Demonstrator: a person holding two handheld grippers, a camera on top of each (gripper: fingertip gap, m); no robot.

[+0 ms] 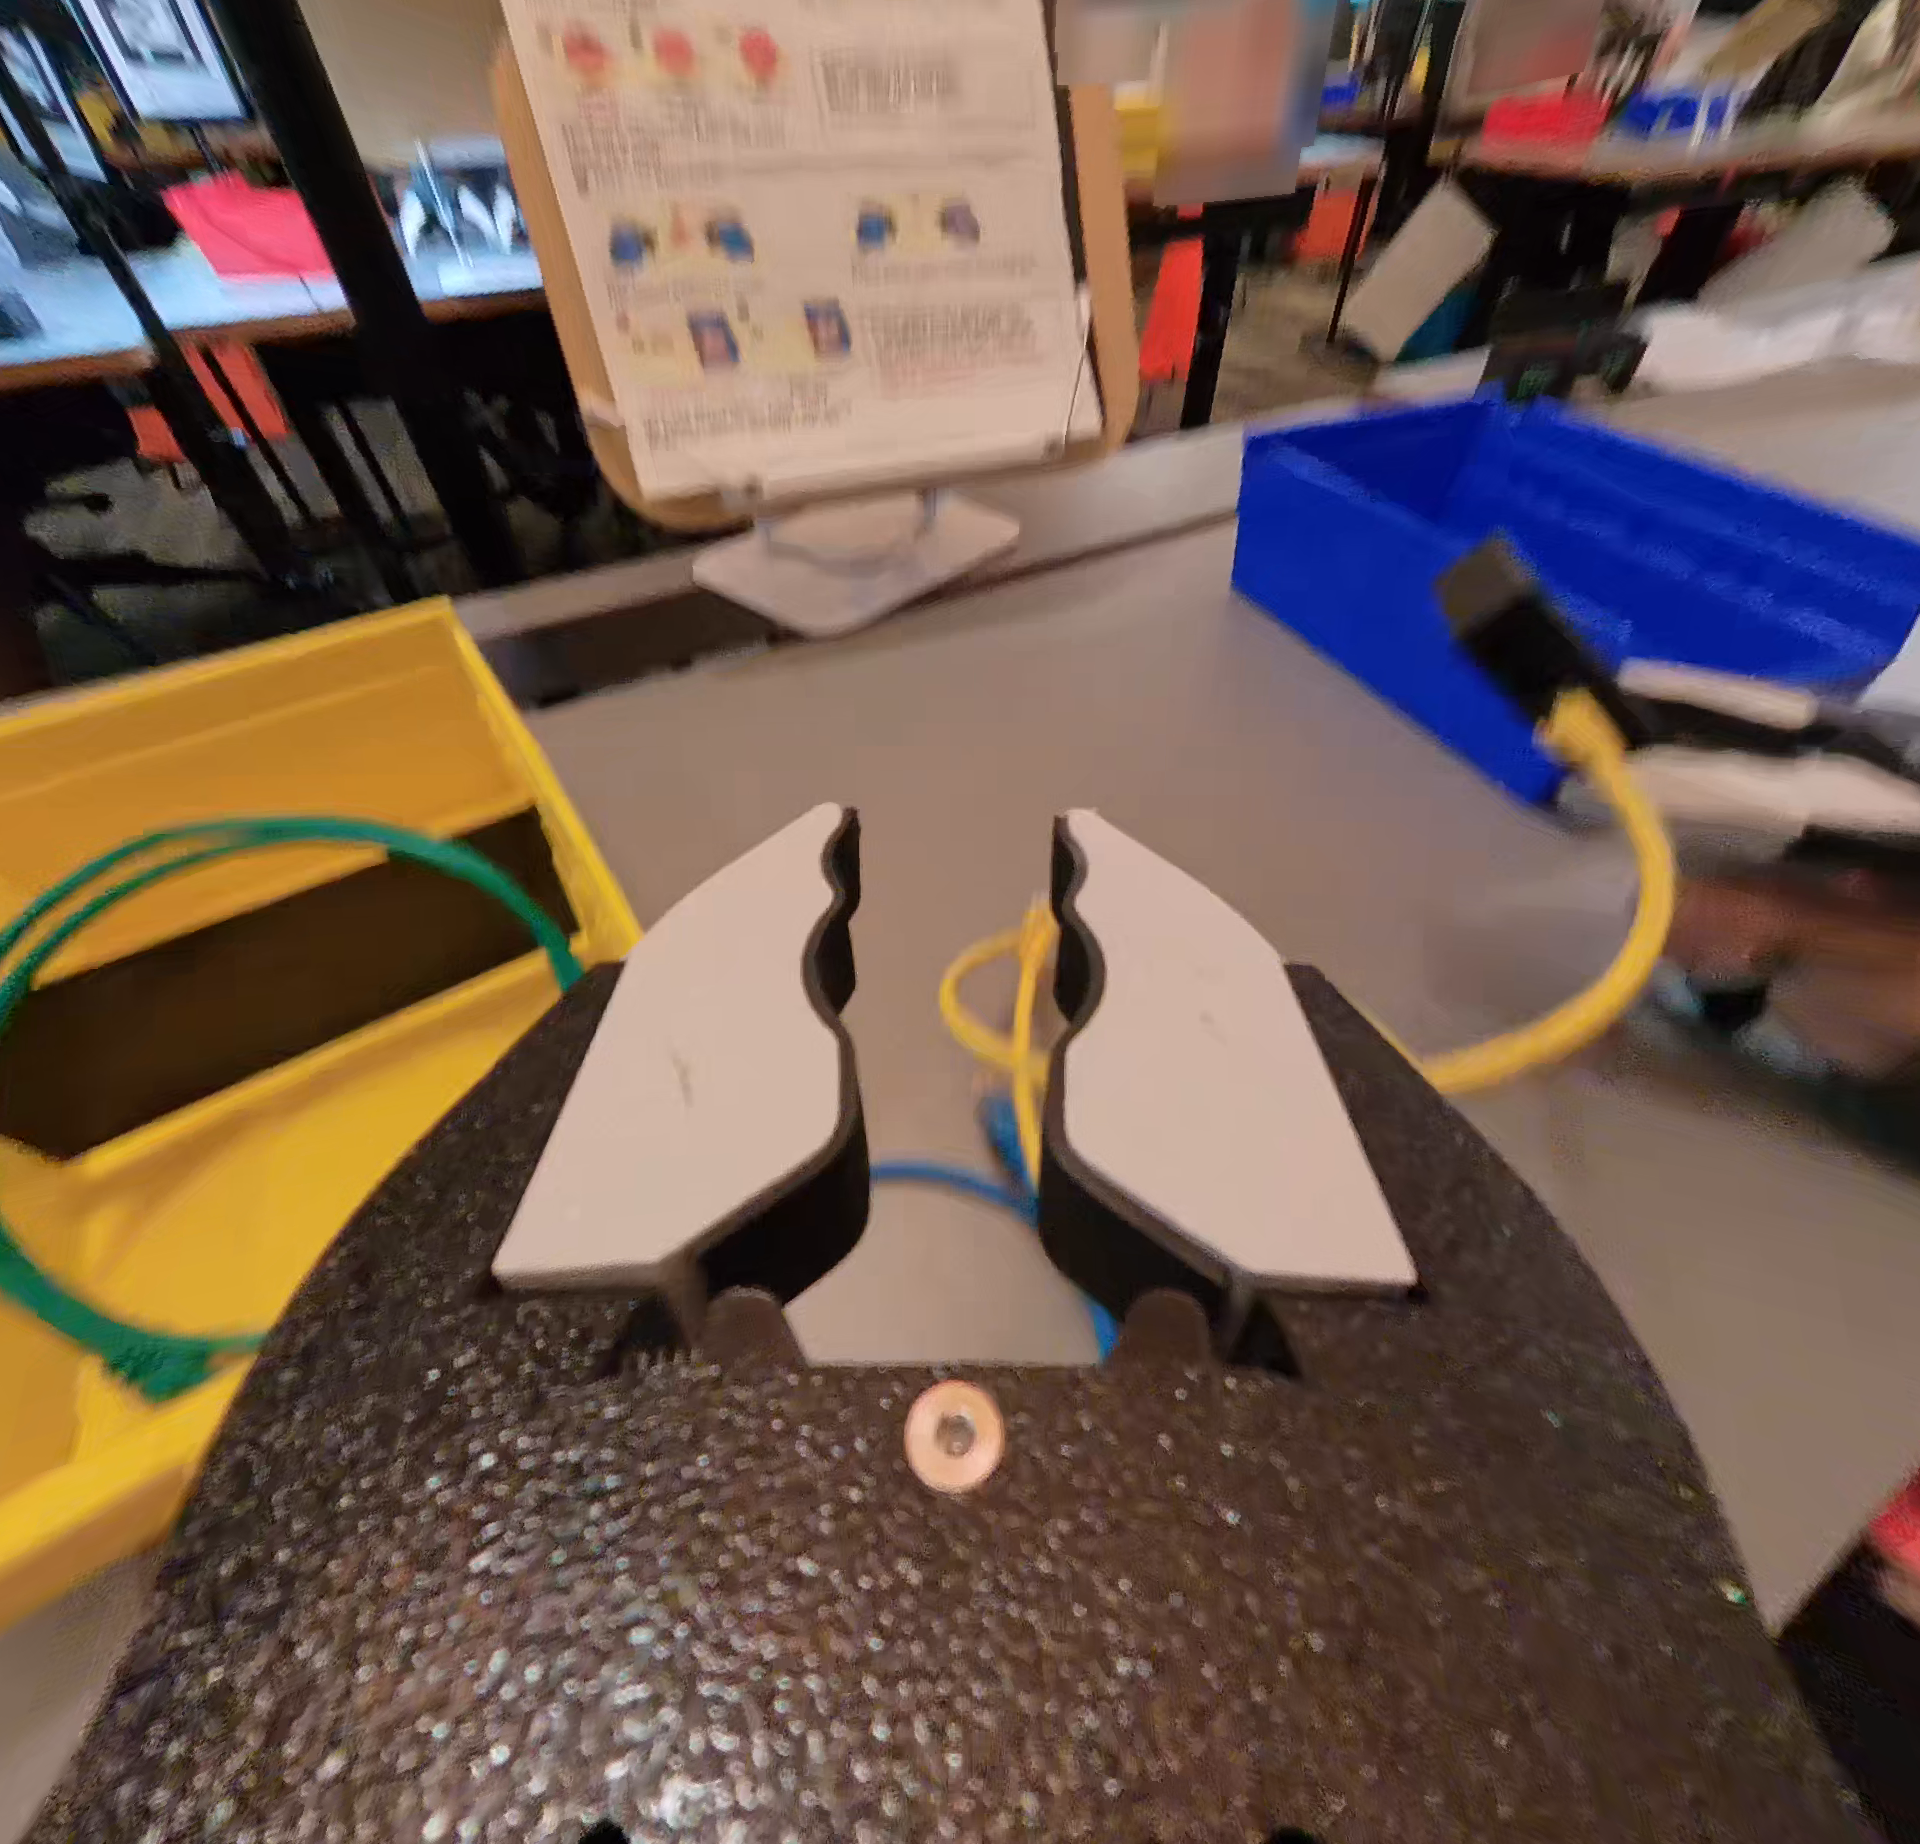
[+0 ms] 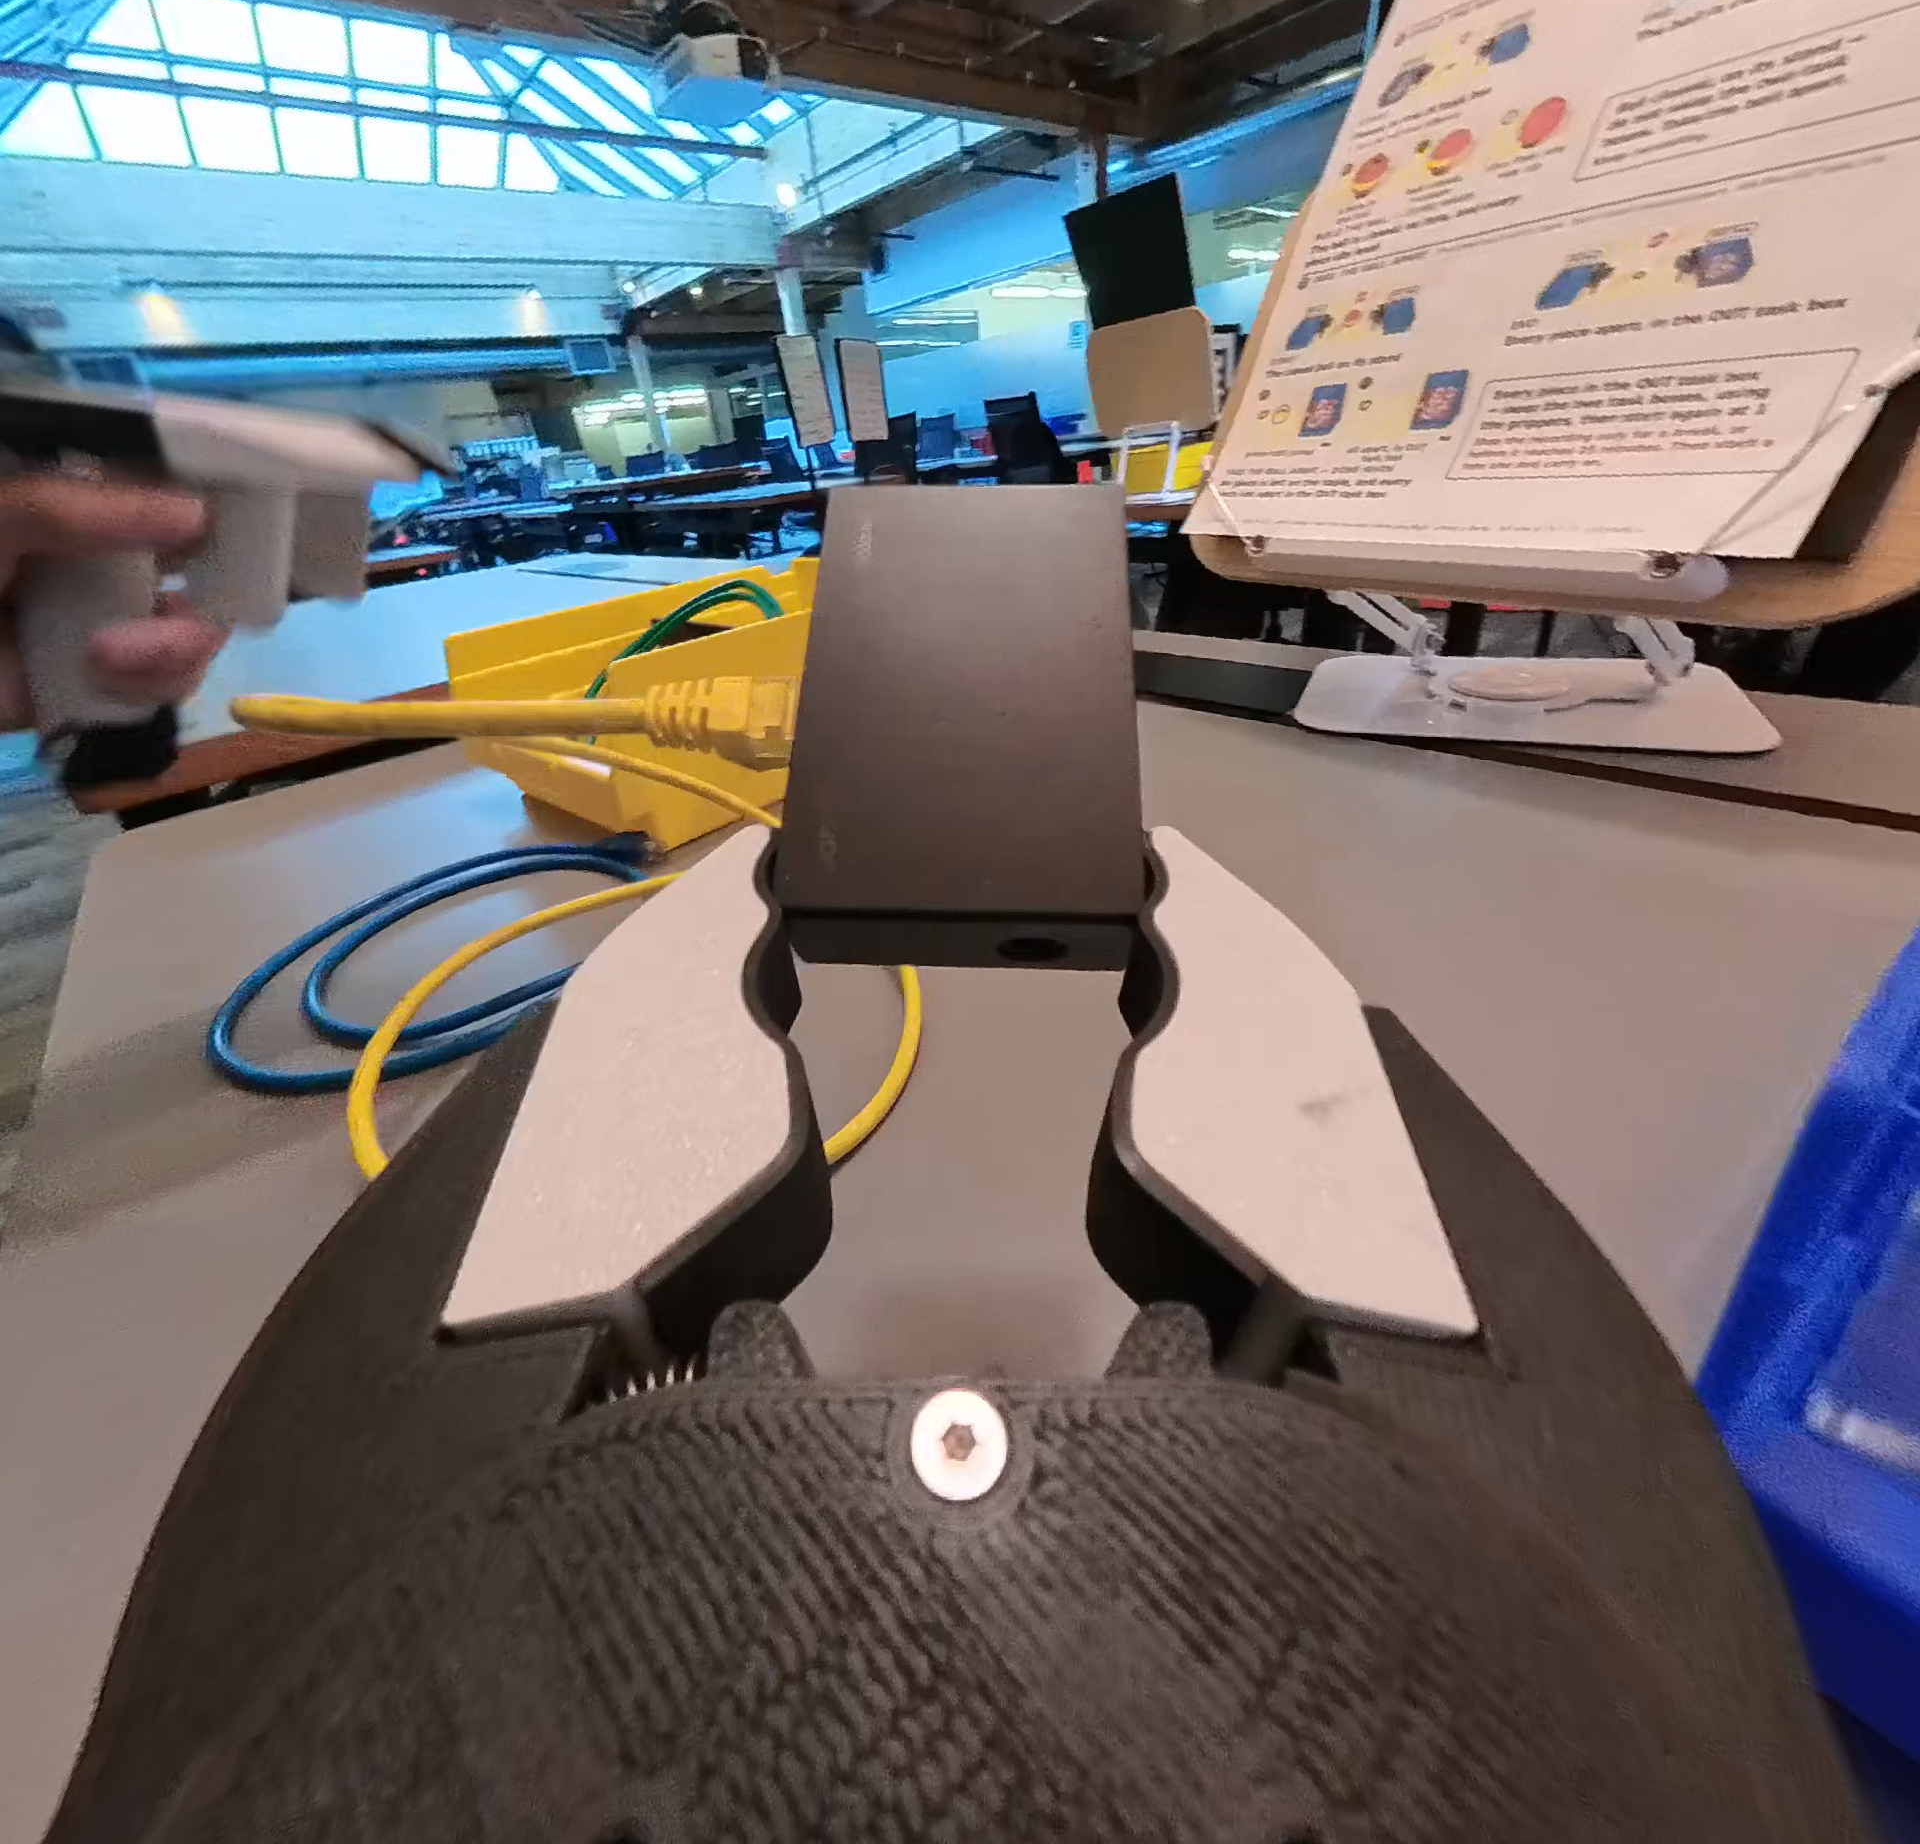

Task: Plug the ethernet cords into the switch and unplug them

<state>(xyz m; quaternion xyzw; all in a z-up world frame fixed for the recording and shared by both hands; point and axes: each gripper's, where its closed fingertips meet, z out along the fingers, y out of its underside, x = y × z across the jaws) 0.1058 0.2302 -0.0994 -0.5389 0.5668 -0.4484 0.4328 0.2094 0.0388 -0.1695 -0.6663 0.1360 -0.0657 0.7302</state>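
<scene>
My right gripper (image 2: pixel 958 875) is shut on the black switch (image 2: pixel 961 682) and holds it tilted above the table. A yellow ethernet cord (image 2: pixel 717 716) is plugged into the switch's left side and loops down onto the table. In the left wrist view the switch (image 1: pixel 1512 620) and the plugged yellow cord (image 1: pixel 1631 859) show at the right. My left gripper (image 1: pixel 956 838) is open and empty above the table, over loose yellow cord (image 1: pixel 1023 1005) and a blue cord (image 1: pixel 956 1181). The blue cord (image 2: pixel 343 963) lies coiled on the table. A green cord (image 1: pixel 312 838) lies in the yellow bin.
A yellow bin (image 1: pixel 260 755) stands at the left and a blue bin (image 1: pixel 1558 516) at the right. An instruction sheet on a stand (image 1: pixel 821 236) stands at the back of the grey table (image 1: pixel 1039 714). A hand holding the left gripper (image 2: pixel 208 506) shows far left.
</scene>
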